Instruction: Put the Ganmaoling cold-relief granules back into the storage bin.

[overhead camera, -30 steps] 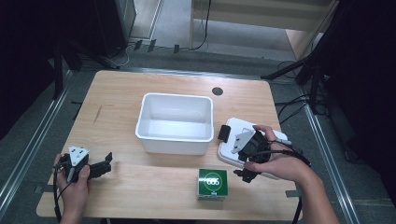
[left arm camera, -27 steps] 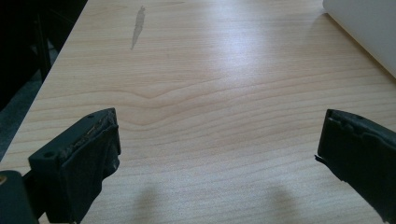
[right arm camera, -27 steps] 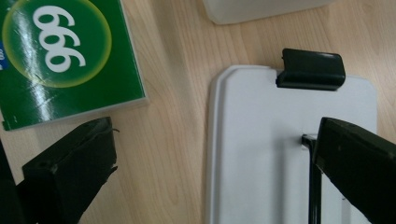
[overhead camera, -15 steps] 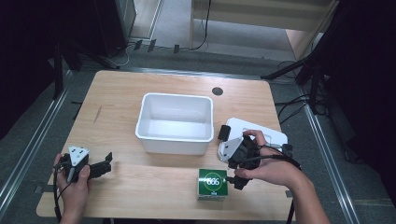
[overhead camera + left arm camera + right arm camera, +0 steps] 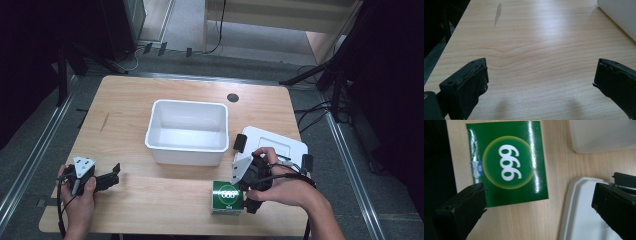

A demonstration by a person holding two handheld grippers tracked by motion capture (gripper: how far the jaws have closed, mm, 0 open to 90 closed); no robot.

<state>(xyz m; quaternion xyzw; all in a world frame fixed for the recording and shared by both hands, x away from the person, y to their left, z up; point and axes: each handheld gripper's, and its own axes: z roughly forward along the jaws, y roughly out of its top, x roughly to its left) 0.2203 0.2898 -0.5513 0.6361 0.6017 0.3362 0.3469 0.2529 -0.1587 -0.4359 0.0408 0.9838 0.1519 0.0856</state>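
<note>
The right gripper hangs just over the green box, which sits at the near edge of the table, a bit right of the middle; its 2 black jaws are wide open and hold nothing. In the right gripper view the box lies flat with a big white 999 in a yellow ring on top; one jaw is by the box's edge and the other is out over the white lid — so the box is not yet between them.

To grab it well, I think the gripper should slide over until 1 jaw is on each side of the box, go down low, then squeeze gently on 2 flat sides; the box looks like thin shiny card, so a hard squeeze could dent it. The glossy skin may be slippery — a firm, even grip would help.

The white tub stands in the middle of the table, just far of the box; it is smooth plastic with rounded corners and nothing in it. The table is pale wood with wavy grain.

The left gripper rests at the near left, well apart from the box; its jaws are wide open over bare wood.
</note>
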